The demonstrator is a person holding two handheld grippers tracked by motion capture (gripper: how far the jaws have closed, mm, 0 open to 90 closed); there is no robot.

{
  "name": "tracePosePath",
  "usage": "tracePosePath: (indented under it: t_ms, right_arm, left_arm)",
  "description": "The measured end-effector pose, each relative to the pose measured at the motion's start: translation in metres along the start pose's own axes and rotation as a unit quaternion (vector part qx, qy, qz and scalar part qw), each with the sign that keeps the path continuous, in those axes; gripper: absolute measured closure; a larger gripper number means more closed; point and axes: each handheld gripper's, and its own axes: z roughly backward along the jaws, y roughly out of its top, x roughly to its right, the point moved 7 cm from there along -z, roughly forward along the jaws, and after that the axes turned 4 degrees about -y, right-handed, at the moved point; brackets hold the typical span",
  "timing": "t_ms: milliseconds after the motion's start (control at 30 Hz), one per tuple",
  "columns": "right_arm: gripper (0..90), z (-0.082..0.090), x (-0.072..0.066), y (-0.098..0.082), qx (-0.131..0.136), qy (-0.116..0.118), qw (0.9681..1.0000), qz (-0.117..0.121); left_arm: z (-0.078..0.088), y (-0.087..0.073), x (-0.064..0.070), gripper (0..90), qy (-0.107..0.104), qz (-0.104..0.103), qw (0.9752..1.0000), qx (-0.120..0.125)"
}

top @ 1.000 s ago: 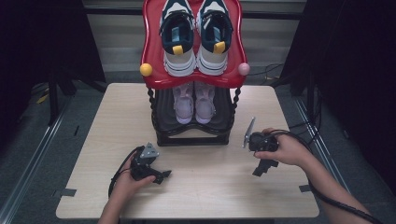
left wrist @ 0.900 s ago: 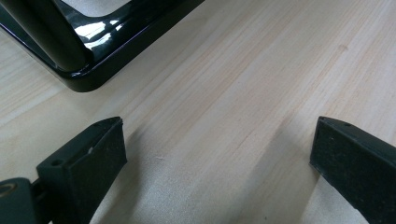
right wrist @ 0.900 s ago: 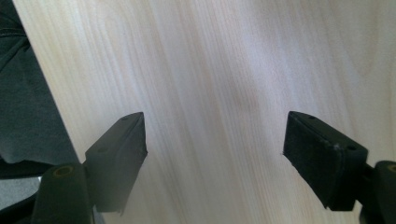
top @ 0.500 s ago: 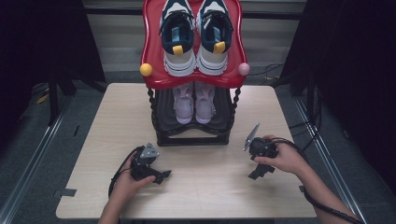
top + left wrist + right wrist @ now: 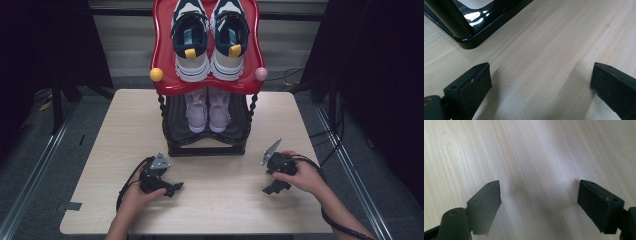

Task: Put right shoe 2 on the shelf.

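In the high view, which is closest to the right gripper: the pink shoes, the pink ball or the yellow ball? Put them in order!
Starting from the right gripper:
1. Pink shoes, lower shelf of the rack, up and to the left.
2. Pink ball, right corner of the red top shelf.
3. Yellow ball, left corner of that shelf, farthest.

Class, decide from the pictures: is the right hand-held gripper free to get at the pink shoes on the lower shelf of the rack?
Probably yes. The right hand-held gripper is open and empty, the pink shoes face the rack's open front, and only bare table lies between; the red top shelf overhangs them.
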Motion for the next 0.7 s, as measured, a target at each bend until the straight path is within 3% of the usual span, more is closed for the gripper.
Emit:
tracePosePath:
  t_ms: [367,500,700]
  right_arm:
    - [13.9,-0.004,0.000,-0.005,0.060,-0.012,0.9981,-0.006]
    - [13.0,-0.006,0.000,-0.007,0.085,-0.034,0.9958,-0.006]
    - [12.4,-0.007,0.000,-0.011,0.130,-0.049,0.9902,-0.013]
  left_arm:
    - [0.000,0.000,0.000,2.9,0.000,0.000,1.0000,0.000]
    - [0.000,0.000,0.000,2.9,0.000,0.000,1.0000,0.000]
    - [0.000,0.000,0.000,2.9,0.000,0.000,1.0000,0.000]
